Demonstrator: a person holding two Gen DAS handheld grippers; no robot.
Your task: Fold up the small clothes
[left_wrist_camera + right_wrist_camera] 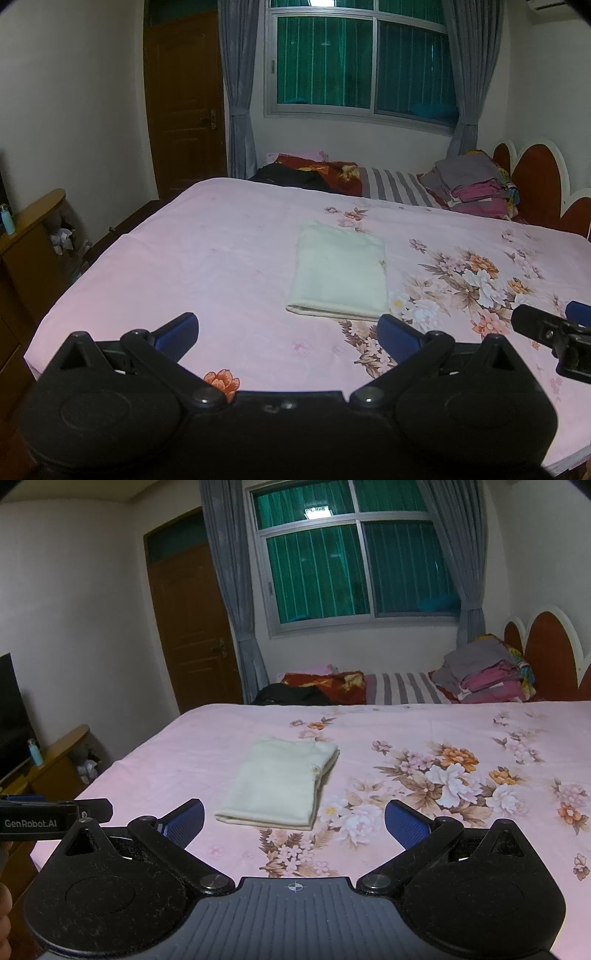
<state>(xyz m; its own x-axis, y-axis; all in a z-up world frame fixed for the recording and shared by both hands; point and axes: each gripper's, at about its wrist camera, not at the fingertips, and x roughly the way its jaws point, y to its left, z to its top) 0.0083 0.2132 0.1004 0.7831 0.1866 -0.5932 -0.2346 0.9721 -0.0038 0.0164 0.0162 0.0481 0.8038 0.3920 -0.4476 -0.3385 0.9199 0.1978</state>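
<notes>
Fingers, left gripper: blue pads spread wide, nothing between them, held above the near part of the bed
Fingers, right gripper: blue pads likewise spread wide and empty, just short of the cloth
Far left of room: wooden cabinet with a pale blue bottle on top, a dark screen above it
Behind: brown door, grey curtains, window with green drapes
Task item: cream folded garment lies flat on the pink floral bedsheet, ahead of both grippers, touching neither; it looks folded already into a neat rectangle
Handling, as I judge it: light, soft, limp cloth; layers may slide apart if lifted by one edge, so not fragile but easily undone
Where to grip: the thick rolled near edge, pinching all layers together, or the two near corners, one per gripper
Right side: stack of folded clothes by the headboard, well apart from the cream piece
Writing: "GenRobot.AI" in white on the left gripper's body, seen at the left edge of the right wrist view; no other text readable
</notes>
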